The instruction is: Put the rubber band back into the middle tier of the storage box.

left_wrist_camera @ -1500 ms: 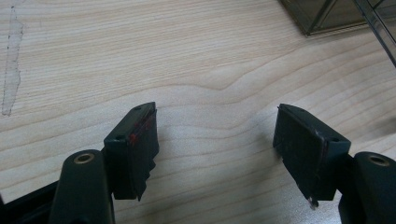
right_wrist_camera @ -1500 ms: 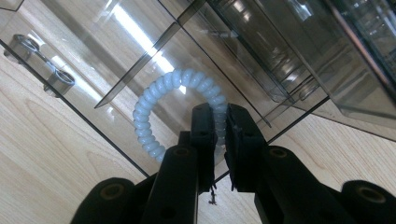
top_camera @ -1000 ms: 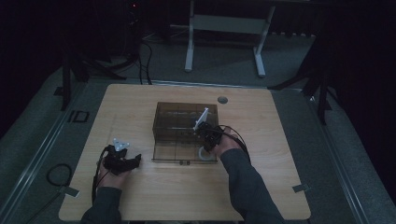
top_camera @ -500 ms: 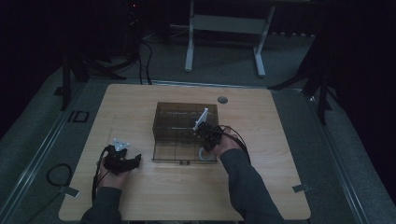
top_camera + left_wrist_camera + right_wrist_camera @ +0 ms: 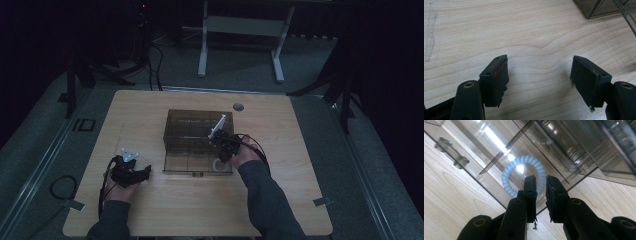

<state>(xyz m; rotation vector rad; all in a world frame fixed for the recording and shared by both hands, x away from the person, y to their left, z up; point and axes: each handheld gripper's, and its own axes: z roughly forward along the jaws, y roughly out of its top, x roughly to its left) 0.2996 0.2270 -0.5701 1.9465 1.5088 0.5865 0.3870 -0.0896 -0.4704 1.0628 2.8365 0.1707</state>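
Fingers of the right gripper [image 5: 541, 186] stand close together with a narrow gap between them, and a pale blue-white coil ring [image 5: 523, 175] passes into that gap; they look pinched on its near side, though the contact itself is partly hidden behind the left-hand finger. In the right gripper view the ring lies flat inside a smoky clear box [image 5: 564, 147], in the compartment at the box's near corner, bounded by a thin divider on one side and the box wall on the other. A small two-knob latch [image 5: 452, 152] sits on the outer wall, over the light wood bench [image 5: 454, 207]. From the high view, the box [image 5: 199, 141] stands near the middle of the bench [image 5: 300, 150], its dark lid open, and the right gripper [image 5: 224, 148] reaches into its near right corner, where the ring [image 5: 219, 165] shows as a pale loop; a sleeved forearm leads back to the bottom edge. The left gripper [image 5: 131, 172] rests on the bench well to the left of the box, held in a hand. In the left gripper view its fingers [image 5: 496, 77] are spread wide apart above bare wood grain [image 5: 531, 32], holding nothing, and a corner of the box [image 5: 599, 8] shows at the upper right.
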